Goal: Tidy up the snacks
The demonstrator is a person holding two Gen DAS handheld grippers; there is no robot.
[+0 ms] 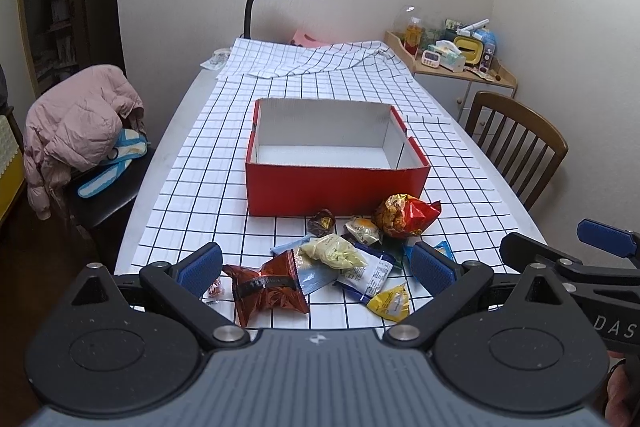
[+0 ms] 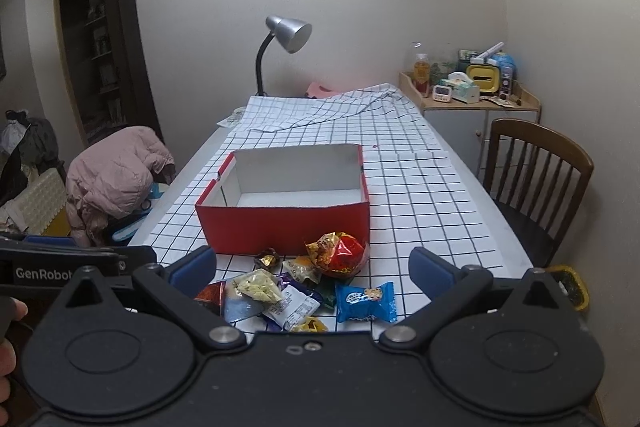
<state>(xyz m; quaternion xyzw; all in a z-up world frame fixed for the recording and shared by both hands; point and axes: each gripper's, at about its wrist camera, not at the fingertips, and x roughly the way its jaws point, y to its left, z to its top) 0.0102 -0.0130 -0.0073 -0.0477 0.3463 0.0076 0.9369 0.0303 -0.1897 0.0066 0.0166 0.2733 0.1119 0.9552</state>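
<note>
Left wrist view: the table (image 1: 192, 131) runs away from the camera under a white cloth with a black grid (image 1: 448, 179), which bunches into folds at the far end. A red box (image 1: 336, 189) with a white inside stands open near the middle of the cloth, nothing visible in it. Just in front of the box lies the heap of snacks (image 1: 344, 259), all loose on the cloth. The biggest is a red and gold bag (image 1: 404, 215), almost touching the box's near right corner. A dark red crinkled bag (image 1: 268, 287) lies at the left of the heap, a pale yellow packet (image 1: 332, 253) rests on top of a blue and white one (image 1: 370, 277), and a small yellow packet (image 1: 390, 303) lies nearest the camera. A blue packet with a cartoon face (image 2: 366, 301) shows best from the right wrist (it sits at the heap's right edge).

The left gripper (image 1: 316, 267) hangs over the near side of the heap with its blue pads spread wide, gripping nothing. The right gripper (image 2: 312, 273) is likewise spread wide and holds nothing, with the heap between its fingers in its own view.
</note>
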